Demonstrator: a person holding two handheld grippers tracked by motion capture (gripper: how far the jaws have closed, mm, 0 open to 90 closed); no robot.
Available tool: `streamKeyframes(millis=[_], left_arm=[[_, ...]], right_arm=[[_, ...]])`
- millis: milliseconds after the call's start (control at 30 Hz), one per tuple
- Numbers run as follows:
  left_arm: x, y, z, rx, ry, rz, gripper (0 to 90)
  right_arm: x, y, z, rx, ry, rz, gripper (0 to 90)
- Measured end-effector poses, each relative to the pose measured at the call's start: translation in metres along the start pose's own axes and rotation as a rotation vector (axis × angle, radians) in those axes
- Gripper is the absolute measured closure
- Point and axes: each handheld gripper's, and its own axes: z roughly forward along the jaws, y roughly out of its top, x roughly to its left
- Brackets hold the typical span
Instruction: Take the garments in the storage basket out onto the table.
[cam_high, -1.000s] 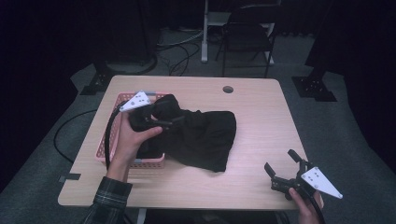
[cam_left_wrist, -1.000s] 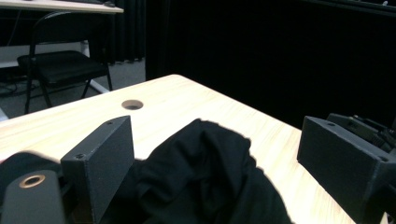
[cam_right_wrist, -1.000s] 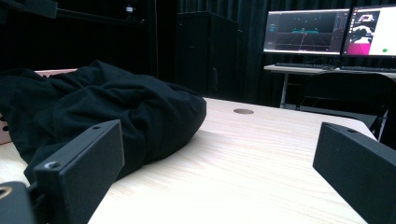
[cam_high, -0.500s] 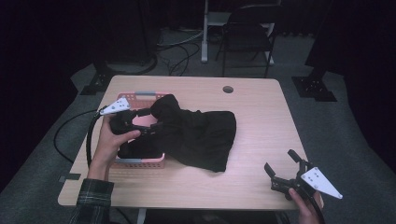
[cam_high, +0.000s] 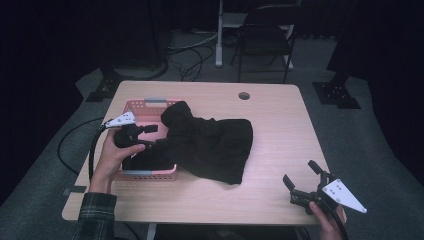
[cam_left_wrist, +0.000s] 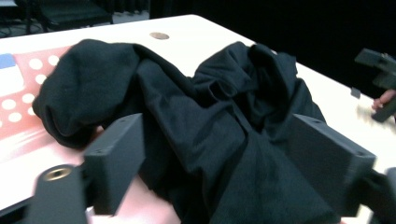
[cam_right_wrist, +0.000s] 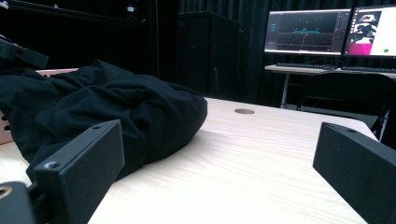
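Dark curtains and a dim floor surround the wooden table (cam_high: 280, 125), which has a round cable hole near its far edge; two lit monitors (cam_right_wrist: 327, 30) and a black chair (cam_right_wrist: 345, 93) stand behind it in the right gripper view. I note a pink basket (cam_high: 150, 104) on the left half of the tabletop, with a black garment (cam_high: 215, 145) draped over its right rim: one part lies bunched inside the basket, the larger part is spread on the wood to the right of it.

My left gripper (cam_high: 145, 136) sits low over the basket, pointing right toward the cloth. In the left gripper view the dark fabric (cam_left_wrist: 205, 121) lies between its two jaws, folds running down the middle. The jaws have just been closing, yet a gap shows on each side and I see neither pad pressing the cloth, so I record this tong as released, garment between the jaws but not gripped.

My right gripper (cam_high: 305, 176) rests at the near right corner of the table, well apart from the garment. Its jaws stand wide and hold nothing; in the right gripper view bare wood lies between them and the cloth heap (cam_right_wrist: 107, 107) is farther off on the left
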Motion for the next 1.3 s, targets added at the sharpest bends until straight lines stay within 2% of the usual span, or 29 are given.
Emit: streamKeyframes(millis=[67, 133, 167, 233, 400, 567, 633, 700, 833, 933, 967, 1067, 1167, 1200, 1300], left_arm=[[0.001, -0.002, 0.001, 0.013, -0.008, 0.013, 25.4], [0.002, -0.003, 0.002, 0.023, -0.021, 0.023, 26.3], [0.002, -0.003, 0.002, 0.023, -0.021, 0.023, 31.4], [0.001, -0.005, 0.002, 0.037, -0.023, 0.042, 36.5], [0.002, -0.007, 0.004, 0.061, -0.037, 0.055, 51.1], [0.003, -0.007, 0.004, 0.063, -0.057, 0.047, 74.7], [0.004, -0.008, 0.003, 0.049, -0.063, 0.026, 84.5], [0.005, -0.008, 0.002, 0.041, -0.071, 0.008, 89.9], [0.005, -0.007, 0.001, 0.033, -0.079, 0.009, 89.3], [0.005, -0.006, -0.001, 0.023, -0.067, 0.004, 90.0], [0.005, -0.006, -0.002, 0.012, -0.058, 0.003, 90.0], [0.002, -0.002, -0.005, -0.026, -0.070, 0.003, 90.0], [-0.001, 0.003, -0.007, -0.052, -0.071, 0.015, 90.0], [-0.004, 0.008, -0.008, -0.078, -0.070, 0.022, 90.0], [-0.011, 0.017, -0.009, -0.115, -0.079, 0.043, 90.0]], right_arm=[[0.000, 0.000, 0.000, 0.001, 0.001, 0.001, 1.5], [0.000, 0.000, 0.000, 0.001, 0.001, 0.001, 1.4], [0.000, 0.000, 0.000, 0.001, 0.001, 0.001, 1.4], [0.000, 0.000, 0.000, 0.000, 0.001, 0.001, 1.4], [0.000, 0.000, 0.000, 0.000, 0.000, 0.003, 1.5], [0.000, 0.000, 0.000, 0.000, 0.000, 0.002, 1.5], [0.000, 0.000, 0.000, 0.000, -0.001, 0.002, 1.5], [0.000, 0.000, 0.000, 0.000, -0.001, 0.002, 1.5], [0.000, 0.000, 0.000, 0.000, -0.001, 0.002, 1.4], [0.000, 0.000, 0.000, 0.000, -0.001, 0.003, 1.5], [0.000, 0.000, 0.000, 0.001, -0.001, 0.002, 1.5], [0.000, 0.000, 0.000, 0.000, -0.002, 0.002, 1.5], [0.000, 0.000, 0.000, 0.000, -0.002, 0.001, 1.4], [0.000, 0.000, 0.000, 0.000, -0.002, 0.001, 1.4], [0.000, 0.000, 0.000, 0.000, -0.002, 0.003, 1.4]])
